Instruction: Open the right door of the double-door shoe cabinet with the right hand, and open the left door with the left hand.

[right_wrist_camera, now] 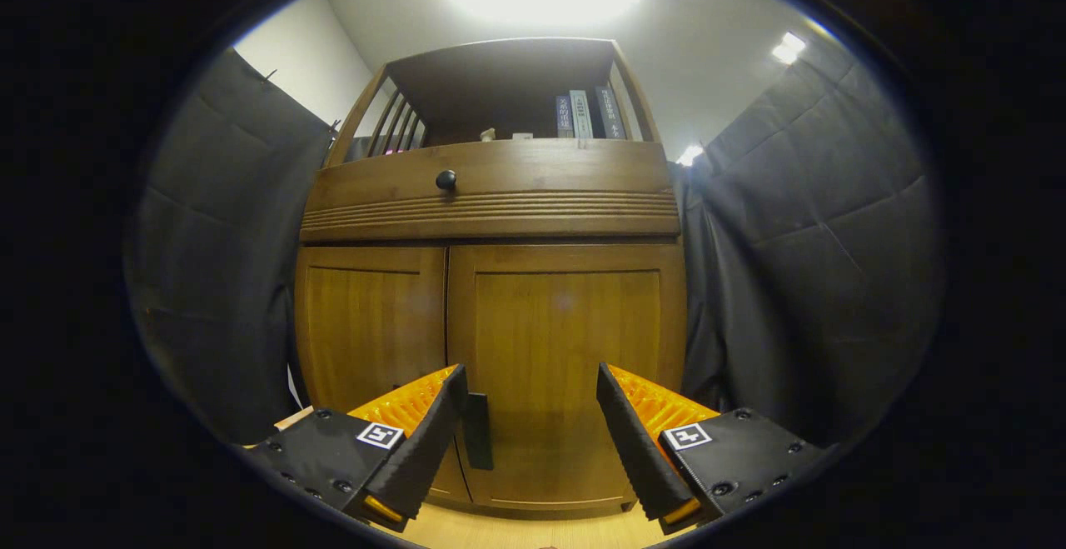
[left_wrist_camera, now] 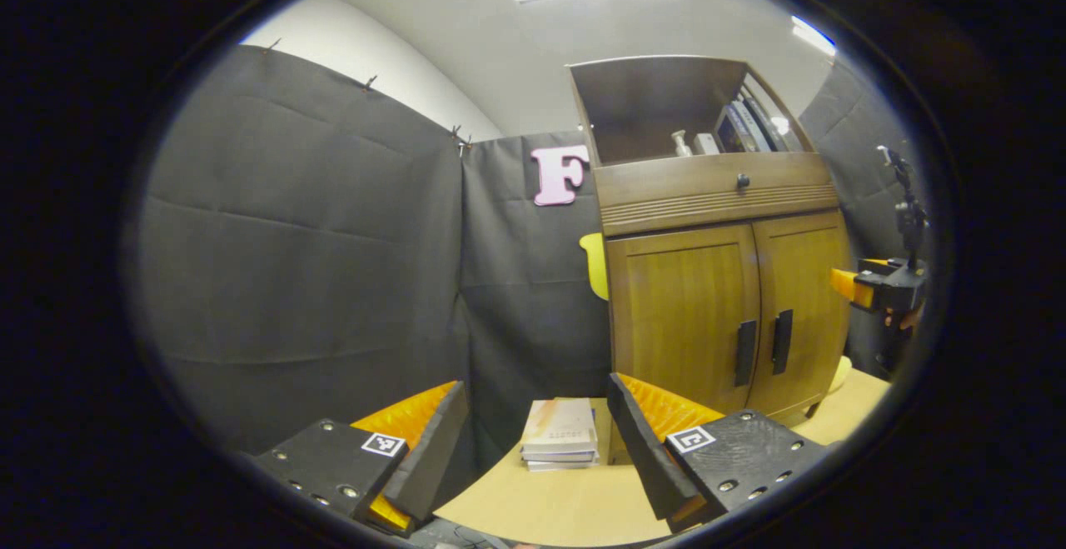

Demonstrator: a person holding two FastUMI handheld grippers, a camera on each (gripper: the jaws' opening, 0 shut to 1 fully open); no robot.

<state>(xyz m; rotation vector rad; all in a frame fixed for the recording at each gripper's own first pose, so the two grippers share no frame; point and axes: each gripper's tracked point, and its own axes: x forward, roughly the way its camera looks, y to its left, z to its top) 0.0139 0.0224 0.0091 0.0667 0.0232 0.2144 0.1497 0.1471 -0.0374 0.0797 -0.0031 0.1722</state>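
The wooden shoe cabinet [left_wrist_camera: 716,199] stands on the table with both doors closed. In the left gripper view its left door [left_wrist_camera: 679,316] and right door [left_wrist_camera: 804,282] carry dark vertical handles [left_wrist_camera: 745,353] beside the middle seam. My left gripper [left_wrist_camera: 537,420] is open, well short of the cabinet and left of it. In the right gripper view my right gripper [right_wrist_camera: 529,424] is open close before the right door [right_wrist_camera: 566,349]; its left finger partly covers that door's handle [right_wrist_camera: 478,432]. The left door [right_wrist_camera: 371,324] is beside it. The right gripper [left_wrist_camera: 845,284] also appears at the cabinet's right, held by a hand.
A stack of books [left_wrist_camera: 560,436] lies on the light wooden table [left_wrist_camera: 541,507] left of the cabinet. A drawer with a round knob [right_wrist_camera: 446,180] sits above the doors, under an open shelf holding books [right_wrist_camera: 583,113]. A yellow object [left_wrist_camera: 593,264] sits behind the cabinet's left side.
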